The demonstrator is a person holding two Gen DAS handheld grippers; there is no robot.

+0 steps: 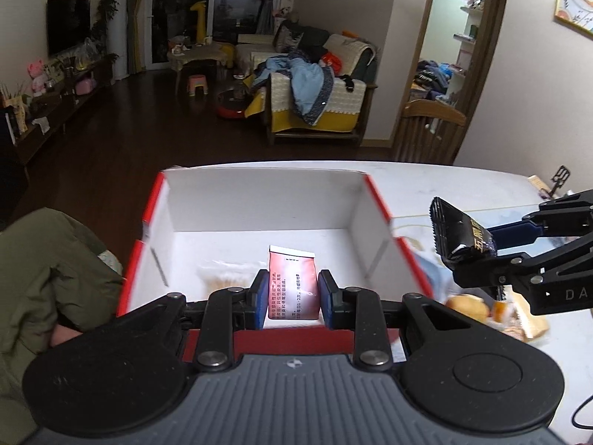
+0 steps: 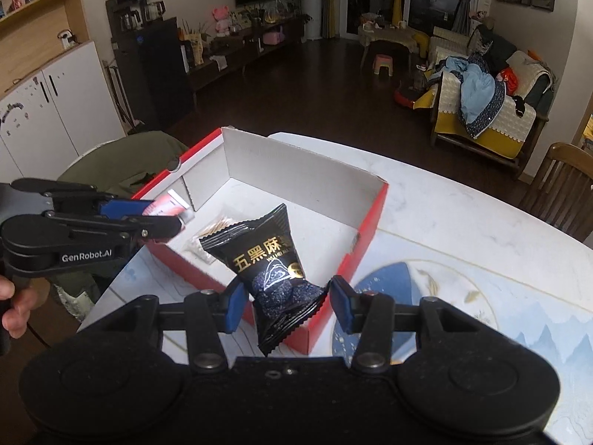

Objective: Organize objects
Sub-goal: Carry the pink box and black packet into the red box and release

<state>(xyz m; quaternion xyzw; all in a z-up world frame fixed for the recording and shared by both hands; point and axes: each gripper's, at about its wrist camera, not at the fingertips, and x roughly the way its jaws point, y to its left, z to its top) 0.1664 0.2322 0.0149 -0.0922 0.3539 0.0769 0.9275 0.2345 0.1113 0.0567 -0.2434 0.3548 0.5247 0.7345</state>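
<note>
A red box with a white inside (image 1: 259,200) (image 2: 296,170) stands open on the table. My left gripper (image 1: 292,296) is shut on a pink sachet (image 1: 292,285) and holds it over the box's near edge; it also shows in the right wrist view (image 2: 163,218), where the sachet (image 2: 166,204) sticks out. My right gripper (image 2: 285,304) is shut on a black snack packet (image 2: 270,267) with gold lettering, held above the box's right near corner. It shows at the right of the left wrist view (image 1: 481,248) with the packet (image 1: 456,230). A clear packet of toothpicks (image 2: 215,233) lies inside the box.
More snacks, among them a small bun (image 1: 467,306), lie on the table to the right of the box. The table (image 2: 463,222) has a blue and white patterned mat. A chair with a green jacket (image 1: 48,259) stands at the left. A wooden chair (image 2: 563,189) stands at the far right.
</note>
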